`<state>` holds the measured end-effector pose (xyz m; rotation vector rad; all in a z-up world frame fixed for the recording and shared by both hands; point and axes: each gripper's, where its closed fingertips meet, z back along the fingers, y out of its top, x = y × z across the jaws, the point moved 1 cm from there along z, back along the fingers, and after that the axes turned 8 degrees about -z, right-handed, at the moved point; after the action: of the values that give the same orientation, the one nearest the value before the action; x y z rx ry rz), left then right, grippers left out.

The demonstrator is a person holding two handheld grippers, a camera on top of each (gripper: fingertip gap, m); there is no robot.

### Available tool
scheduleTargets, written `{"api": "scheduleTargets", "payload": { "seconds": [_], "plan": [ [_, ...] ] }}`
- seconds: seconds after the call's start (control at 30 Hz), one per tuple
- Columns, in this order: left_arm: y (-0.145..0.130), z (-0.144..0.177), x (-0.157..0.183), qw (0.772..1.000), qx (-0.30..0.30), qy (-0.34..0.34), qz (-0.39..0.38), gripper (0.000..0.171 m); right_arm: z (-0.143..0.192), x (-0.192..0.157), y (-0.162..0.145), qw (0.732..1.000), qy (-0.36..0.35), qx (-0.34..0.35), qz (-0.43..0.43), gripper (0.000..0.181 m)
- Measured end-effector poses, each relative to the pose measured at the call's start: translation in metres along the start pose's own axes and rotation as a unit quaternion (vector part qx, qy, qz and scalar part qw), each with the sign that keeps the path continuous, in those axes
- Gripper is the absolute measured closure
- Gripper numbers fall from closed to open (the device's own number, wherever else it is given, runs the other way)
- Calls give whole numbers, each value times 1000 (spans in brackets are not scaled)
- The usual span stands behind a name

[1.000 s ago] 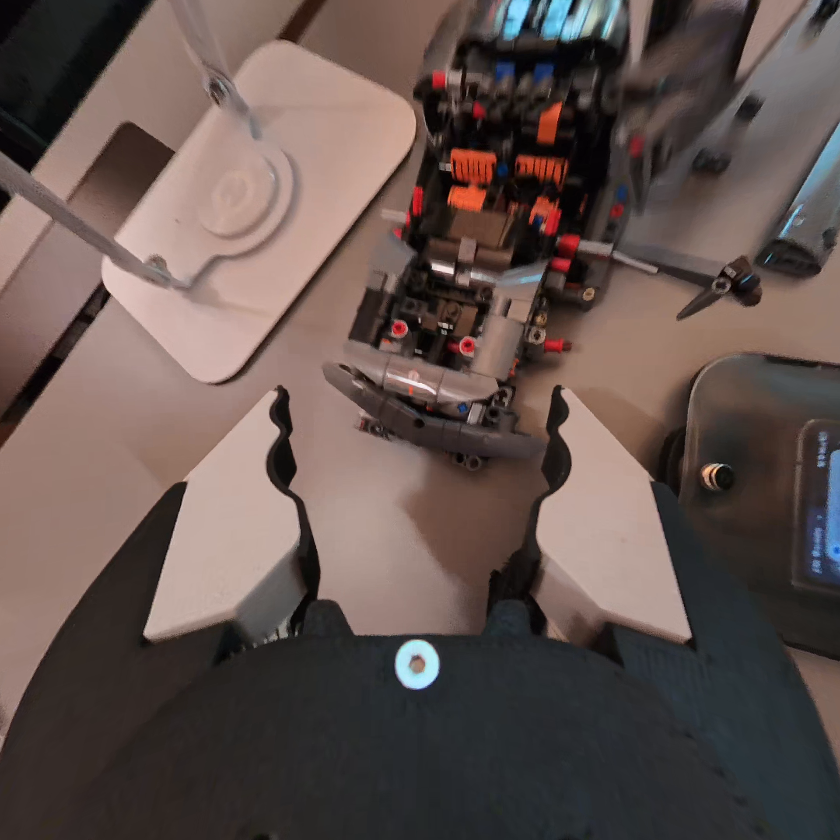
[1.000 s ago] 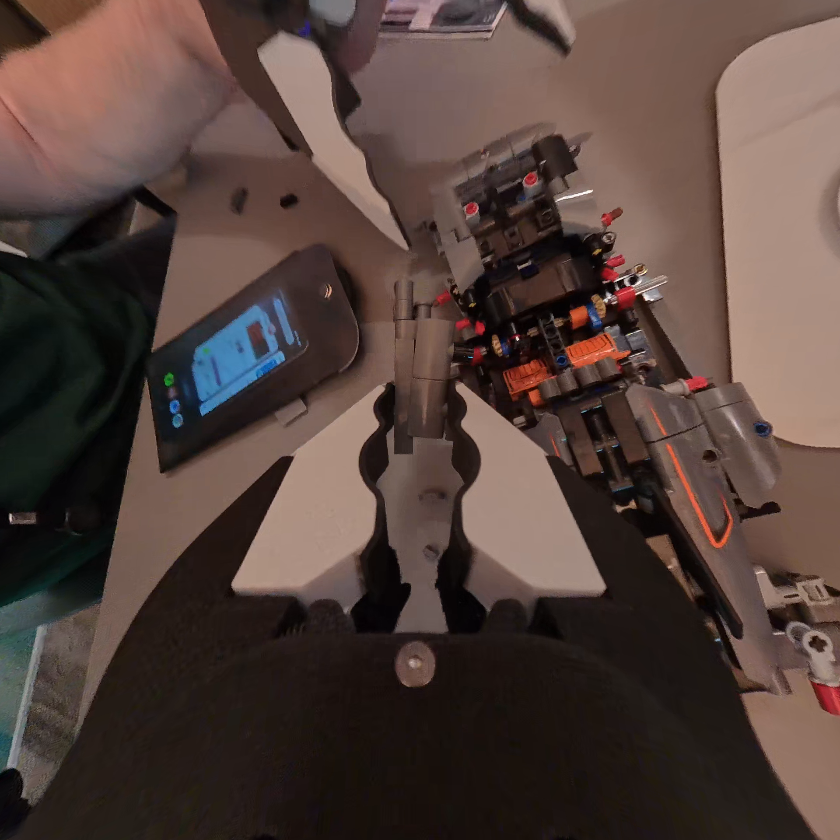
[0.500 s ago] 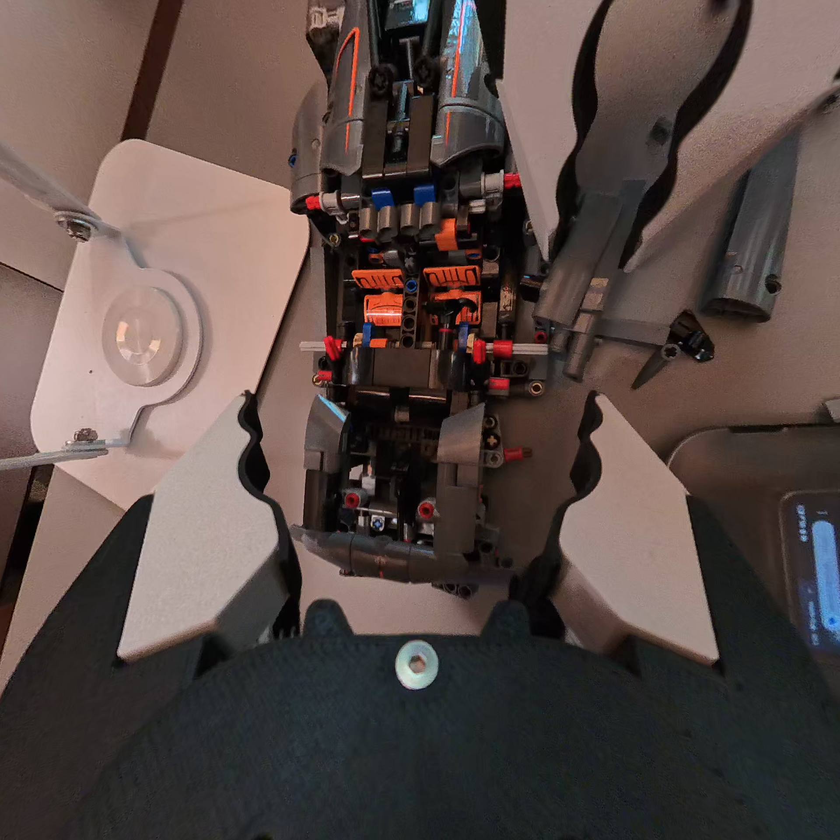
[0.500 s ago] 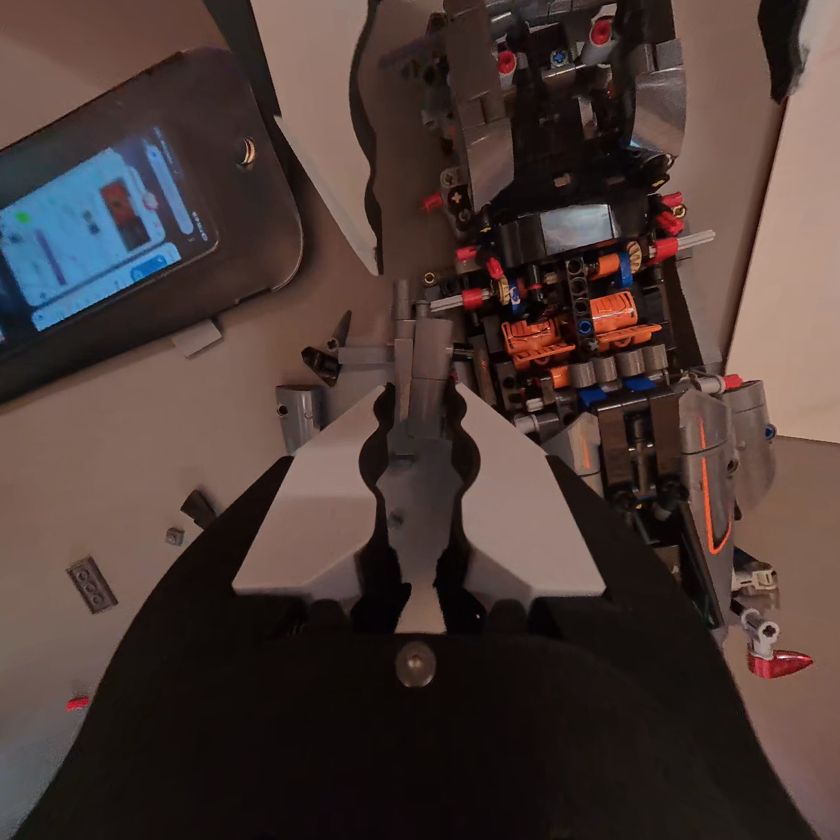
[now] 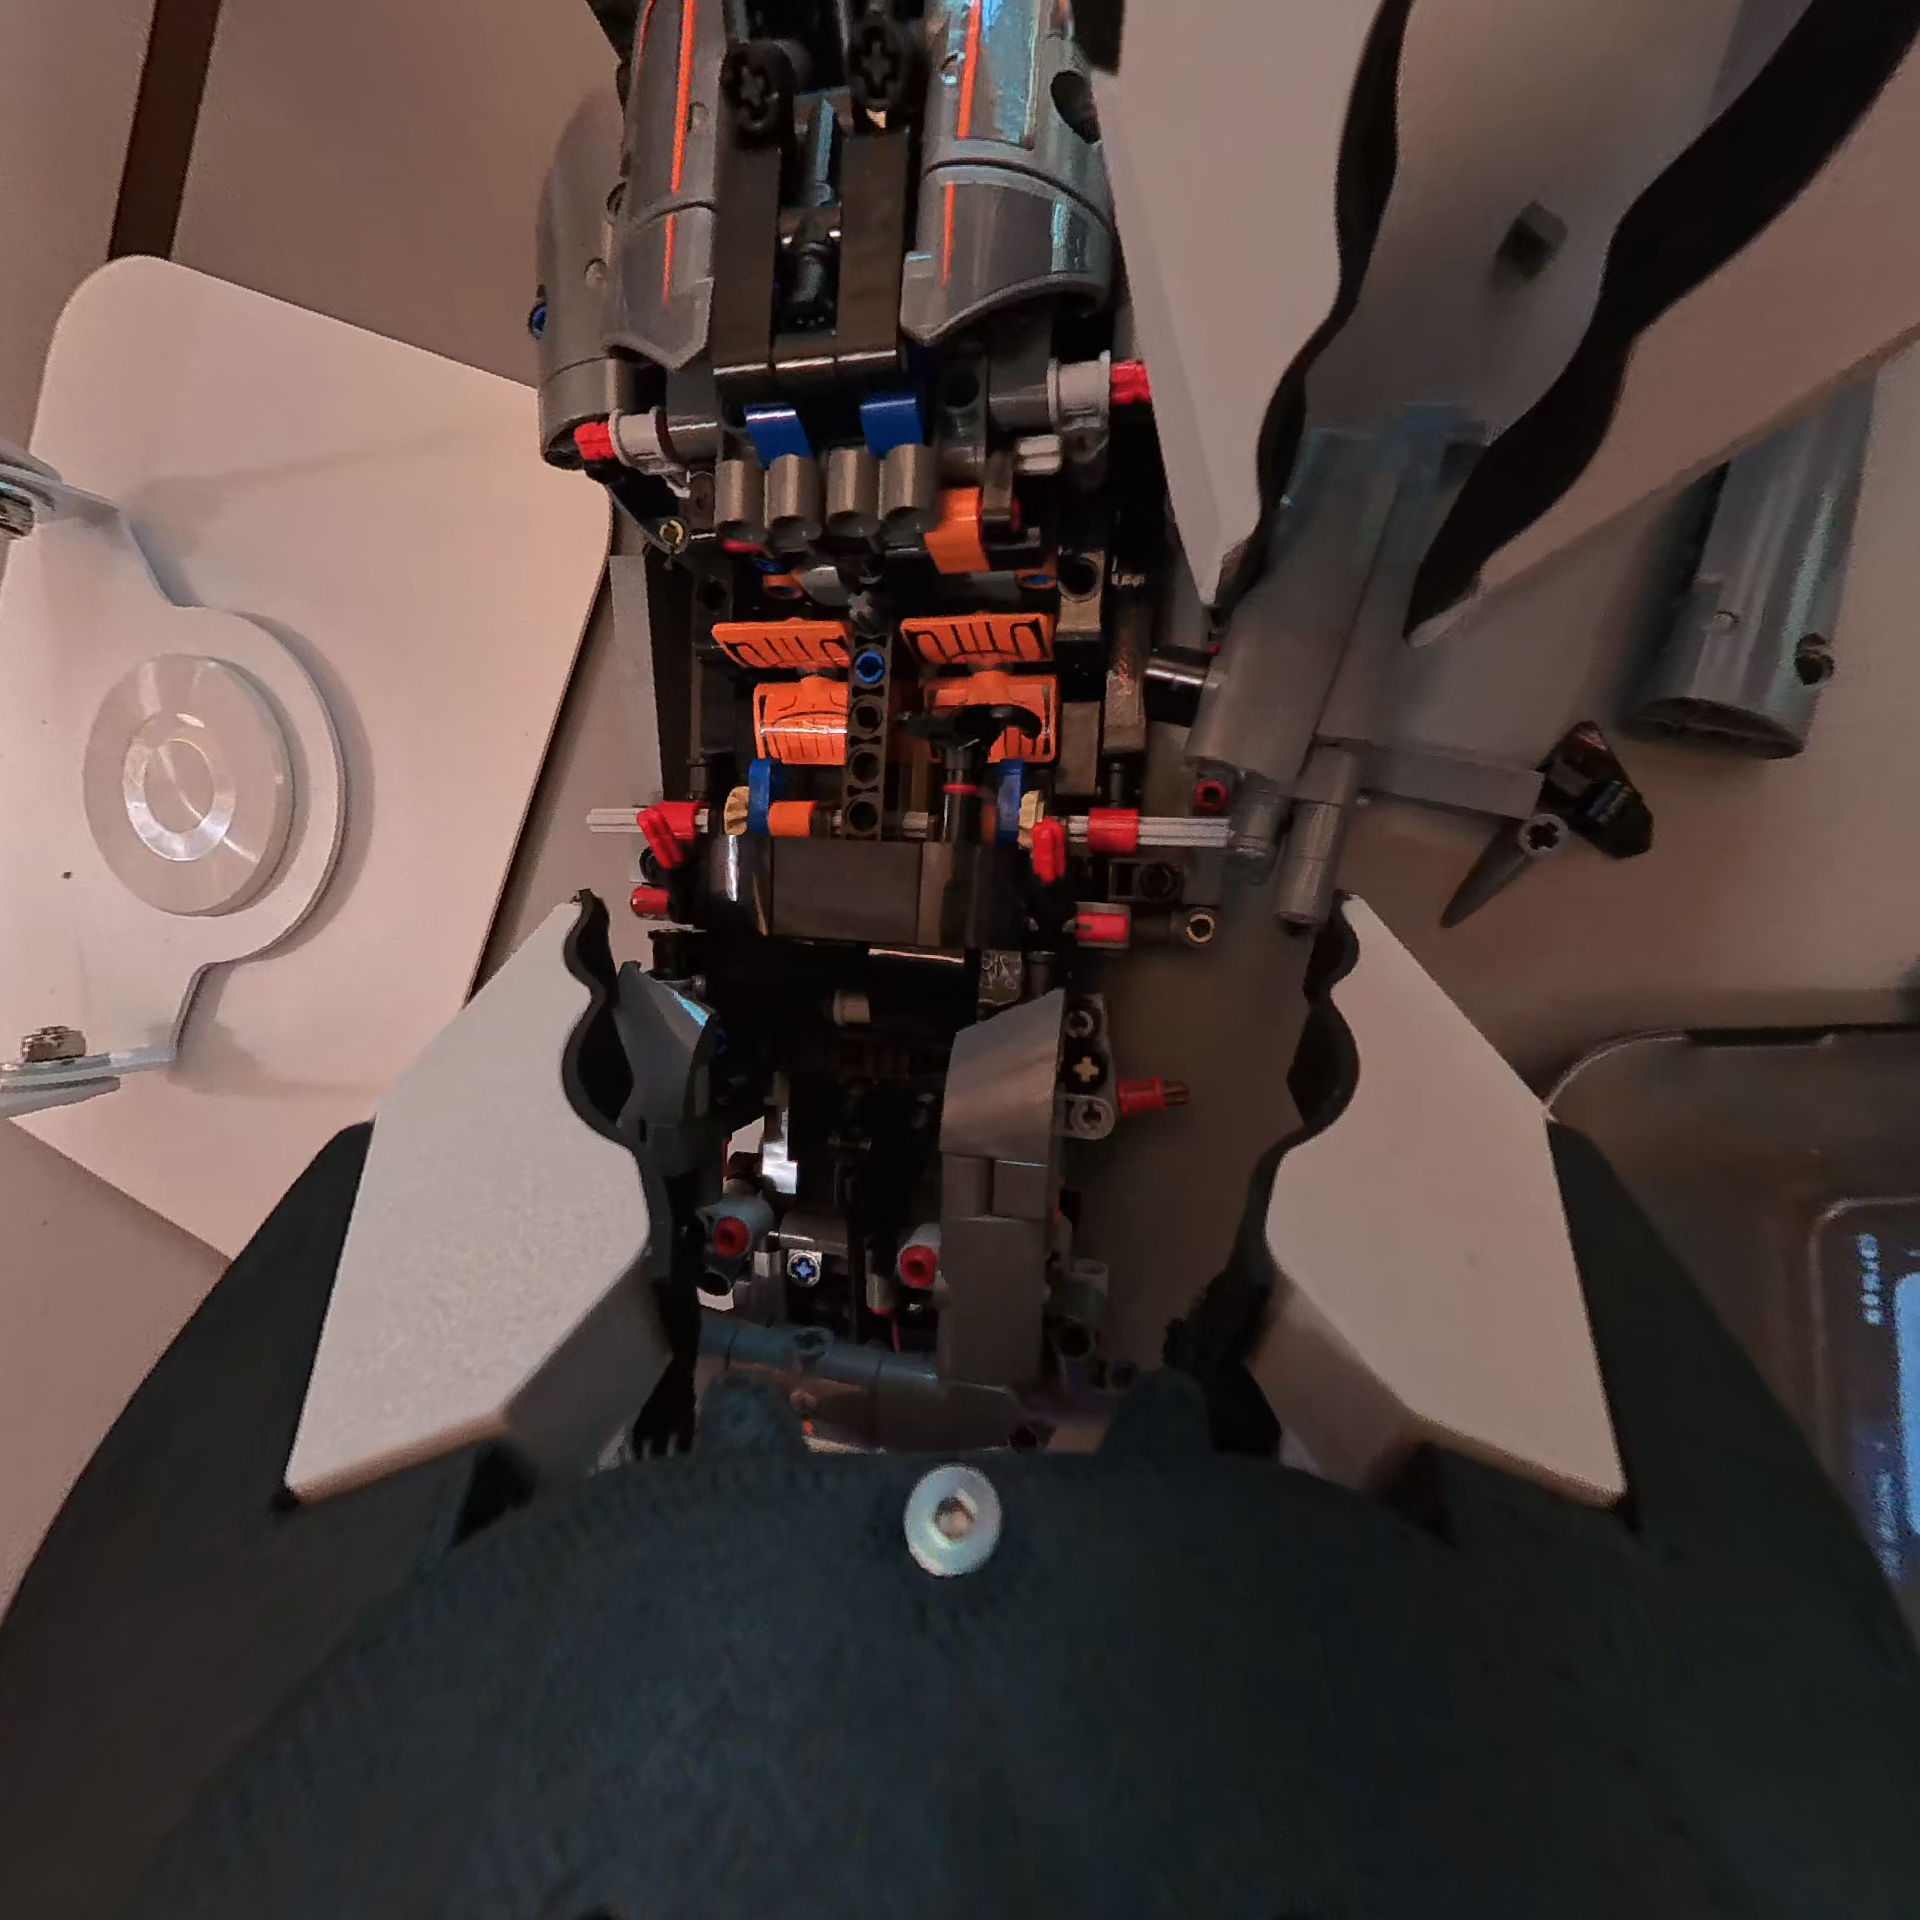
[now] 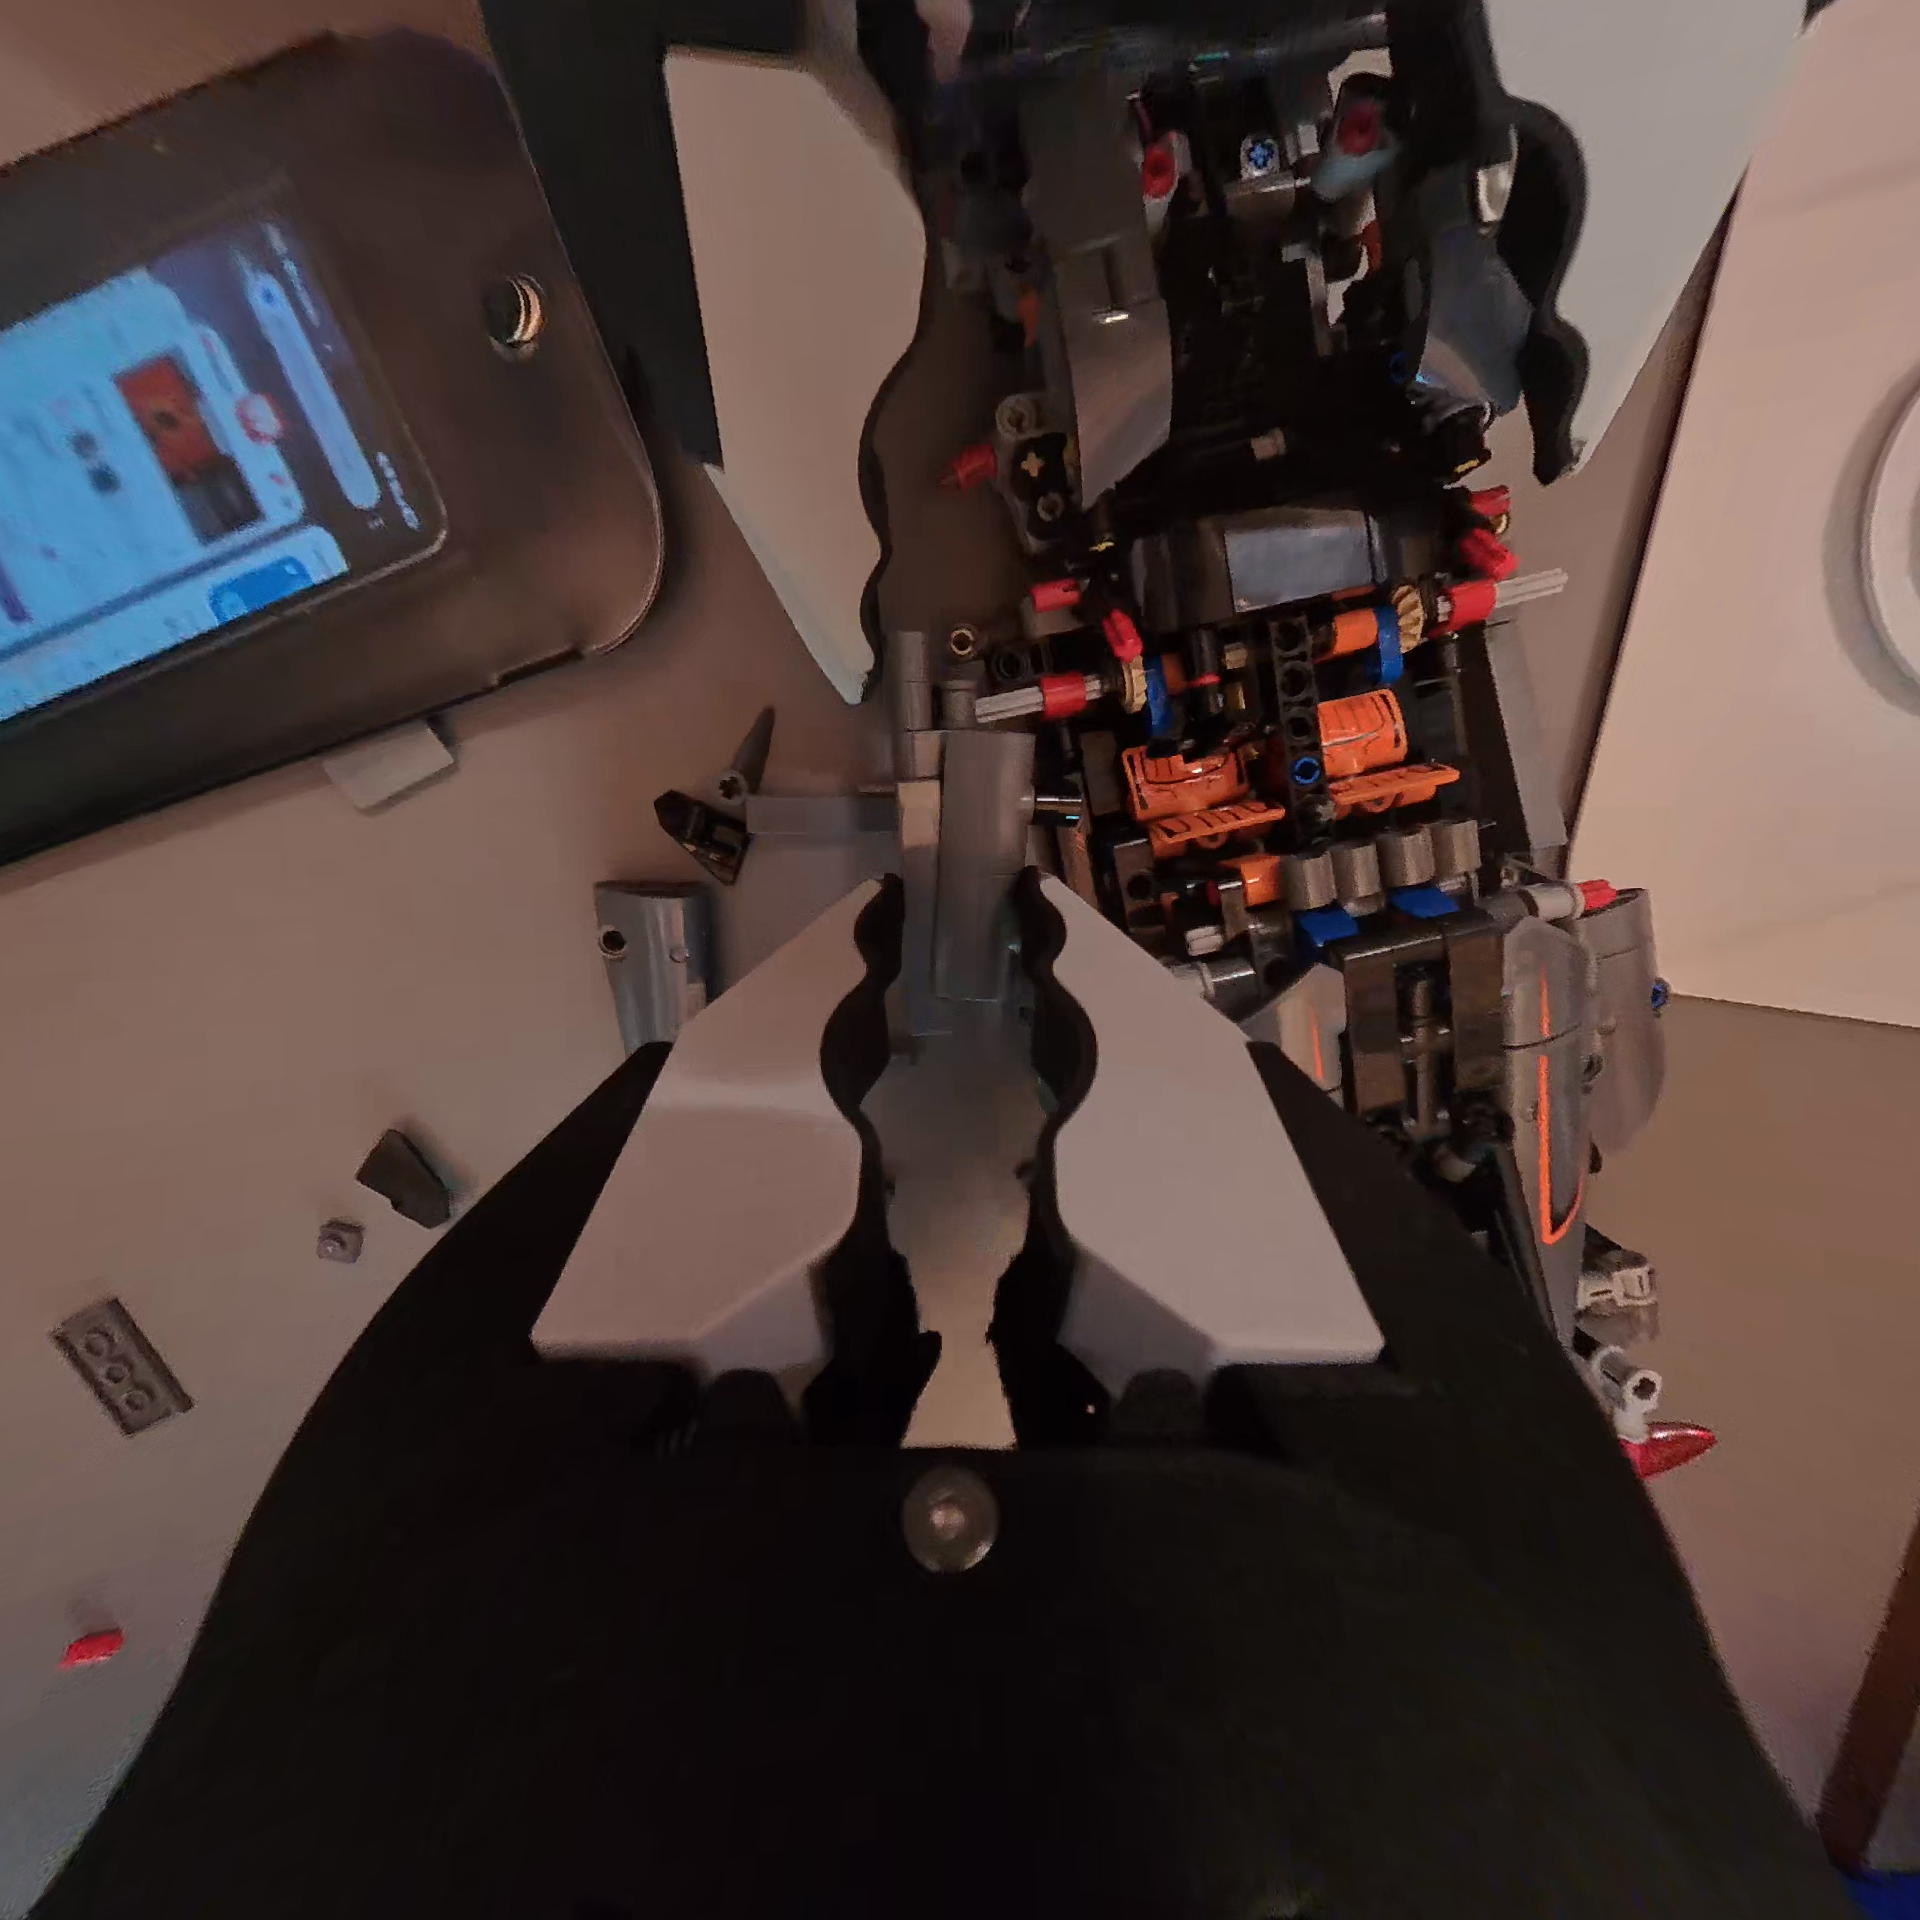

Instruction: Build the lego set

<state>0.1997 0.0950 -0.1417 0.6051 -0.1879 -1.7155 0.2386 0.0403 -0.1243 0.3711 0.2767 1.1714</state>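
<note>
The lego model [image 5: 883,727] lies lengthwise on the beige table [image 6: 540,1039], a long car chassis of black beams with orange engine parts at its middle, blue and red pins, a row of grey cylinders, and grey curved body panels edged with an orange stripe at one end. No brand mark can be read on it.

The left gripper [image 5: 956,925] stands wide open astride the model's narrower end, one white finger on each side; whether the fingers touch the bricks cannot be told. The right gripper [image 6: 961,883] is closed on a grey panel piece [image 6: 971,862], a long grey sub-assembly held against the model's side near the red-tipped axle.

Just beside that piece lie a black pointed part [image 6: 717,805] and a grey curved panel [image 6: 655,961]. Farther out on the table are a dark wedge [image 6: 405,1174], a small grey stud [image 6: 340,1242], a grey three-hole plate [image 6: 120,1366] and a tiny red piece [image 6: 91,1647].

A phone [image 6: 208,457] in a dark holder rests near the model with its screen lit; the writing is too blurred to read. On the other side sits a white base plate [image 5: 343,644] with a clear round disc.
</note>
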Motion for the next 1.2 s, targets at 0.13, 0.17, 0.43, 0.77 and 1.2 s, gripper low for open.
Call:
{"api": "scheduleTargets", "payload": {
  "seconds": [0.13,0.17,0.43,0.77,1.2],
  "plan": [
    [0,-1,1,1000,1,-1,0,43,0,1,-1,999,-30,-13,24,160],
    [0,-1,1,1000,0,1,-2,42,0,1,0,999,-38,-16,30,160],
    [-1,-3,2,1000,-7,8,0,41,-2,3,-1,995,-73,-36,50,160],
    [-1,-4,1,1000,-12,17,10,41,0,5,-2,992,-94,-45,76,160],
    [-3,-6,1,999,-8,38,17,38,-3,9,1,974,-151,-39,164,160]
  ]
}}
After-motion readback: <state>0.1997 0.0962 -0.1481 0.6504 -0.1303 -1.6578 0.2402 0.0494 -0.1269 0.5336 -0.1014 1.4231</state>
